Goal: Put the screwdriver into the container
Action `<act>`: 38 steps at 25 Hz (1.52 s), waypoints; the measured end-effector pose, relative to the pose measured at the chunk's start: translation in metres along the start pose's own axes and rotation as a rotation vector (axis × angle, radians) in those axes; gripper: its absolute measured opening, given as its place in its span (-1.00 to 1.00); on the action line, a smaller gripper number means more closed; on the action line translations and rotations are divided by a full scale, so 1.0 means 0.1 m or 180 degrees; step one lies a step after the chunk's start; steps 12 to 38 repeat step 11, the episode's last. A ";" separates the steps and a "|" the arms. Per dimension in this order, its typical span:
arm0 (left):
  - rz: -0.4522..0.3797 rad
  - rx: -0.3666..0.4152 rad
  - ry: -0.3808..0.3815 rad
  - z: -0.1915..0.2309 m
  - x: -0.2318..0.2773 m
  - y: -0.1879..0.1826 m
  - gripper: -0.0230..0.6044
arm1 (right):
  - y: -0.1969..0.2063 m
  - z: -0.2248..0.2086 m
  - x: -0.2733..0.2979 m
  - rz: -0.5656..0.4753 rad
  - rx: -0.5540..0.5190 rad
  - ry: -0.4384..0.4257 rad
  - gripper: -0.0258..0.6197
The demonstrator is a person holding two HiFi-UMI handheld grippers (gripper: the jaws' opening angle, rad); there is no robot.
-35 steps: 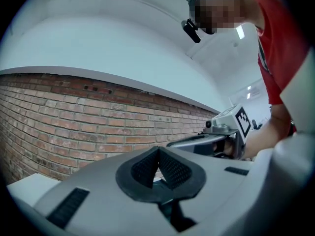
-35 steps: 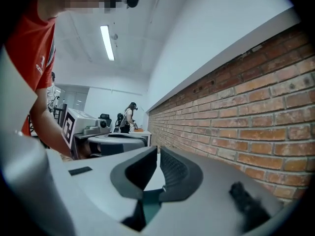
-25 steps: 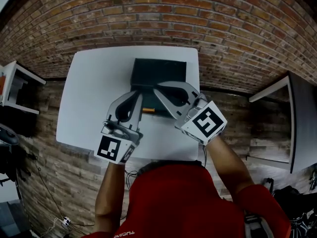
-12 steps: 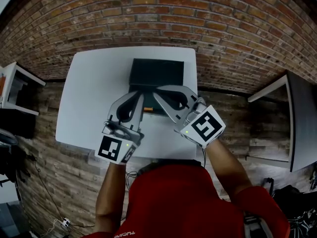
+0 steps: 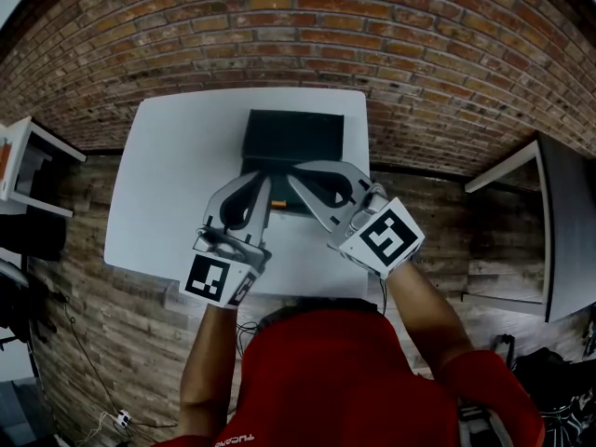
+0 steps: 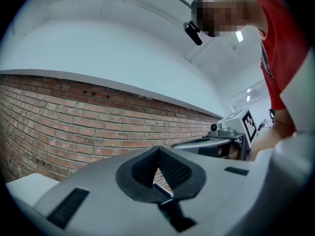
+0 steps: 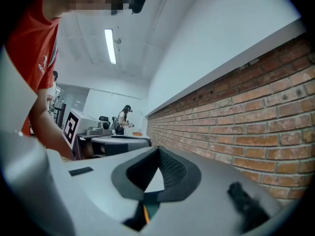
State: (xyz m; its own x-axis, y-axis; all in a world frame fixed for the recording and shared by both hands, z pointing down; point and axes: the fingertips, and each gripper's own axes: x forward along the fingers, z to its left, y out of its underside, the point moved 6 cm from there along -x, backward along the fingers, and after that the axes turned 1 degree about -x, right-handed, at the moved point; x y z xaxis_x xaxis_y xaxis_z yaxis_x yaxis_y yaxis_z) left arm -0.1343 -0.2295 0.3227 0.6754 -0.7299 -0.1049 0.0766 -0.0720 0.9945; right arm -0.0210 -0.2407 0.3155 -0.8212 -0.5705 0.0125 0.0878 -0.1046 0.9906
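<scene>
The screwdriver (image 5: 277, 205) shows only as a short orange piece of handle on the white table (image 5: 168, 184), just in front of the dark green container (image 5: 293, 136). It lies between and under my two grippers. My left gripper (image 5: 264, 179) is shut, its tips near the container's front edge. A thin metal sliver (image 6: 163, 189) shows low in the gap behind its meeting pads. My right gripper (image 5: 294, 171) is also shut and angles in from the right. An orange sliver (image 7: 145, 213) shows at the bottom of its gap. Neither gripper visibly clamps the screwdriver.
A brick wall (image 5: 307, 26) runs behind the table. Wooden floor lies on both sides, with a white stand (image 5: 28, 161) at far left and another table edge (image 5: 521, 161) at right. The table's left part is bare white surface.
The right gripper has edged slightly left toward the left gripper. The left gripper and the screwdriver stay where they were.
</scene>
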 end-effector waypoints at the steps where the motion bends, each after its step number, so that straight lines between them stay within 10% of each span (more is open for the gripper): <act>1: 0.0011 0.0002 0.0002 0.00 -0.01 0.00 -0.88 | 0.00 0.01 0.00 0.0004 -0.0004 -0.0008 -0.83; 38: 0.0021 -0.0001 -0.0001 -0.01 -0.04 0.00 -0.88 | 0.00 0.06 0.01 0.0024 0.0015 -0.0054 -0.83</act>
